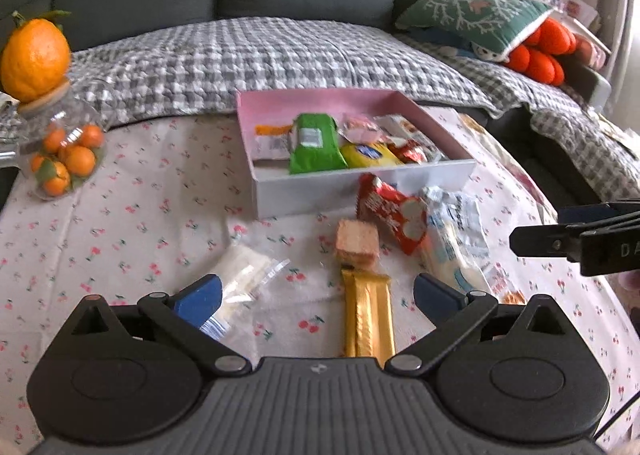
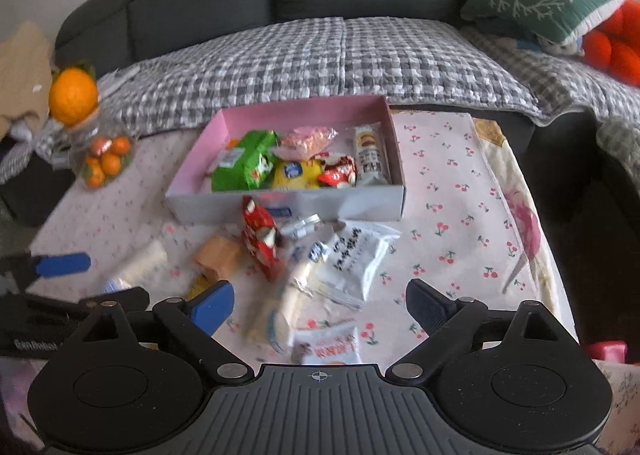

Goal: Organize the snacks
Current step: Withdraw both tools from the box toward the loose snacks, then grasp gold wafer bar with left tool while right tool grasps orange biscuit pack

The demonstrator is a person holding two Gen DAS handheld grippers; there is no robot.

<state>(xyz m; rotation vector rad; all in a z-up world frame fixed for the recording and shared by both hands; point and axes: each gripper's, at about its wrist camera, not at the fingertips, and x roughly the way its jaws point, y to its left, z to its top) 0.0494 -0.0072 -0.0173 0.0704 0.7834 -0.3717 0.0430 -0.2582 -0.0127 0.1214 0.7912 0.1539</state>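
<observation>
Blue-padded fingers of the left claw stand spread wide above the worktop, tilted downward, with nothing pinched; a gold wafer bar lies between them and a clear bag of pale biscuits sits just beside the left finger. The right claw is likewise spread and empty, angled down over a heap of white wrappers — its own view is blurred there.

Loose snacks lie on the cherry-print cloth in front of the pink box: a red packet leaning at the box's near wall, a square sandwich biscuit and a white-and-blue packet. Inside the box lie a green bag, a yellow packet and several smaller wrappers.

A glass jar of small oranges — topped by one large orange — stands at the far left; a grey sofa with a checked throw lies behind.
</observation>
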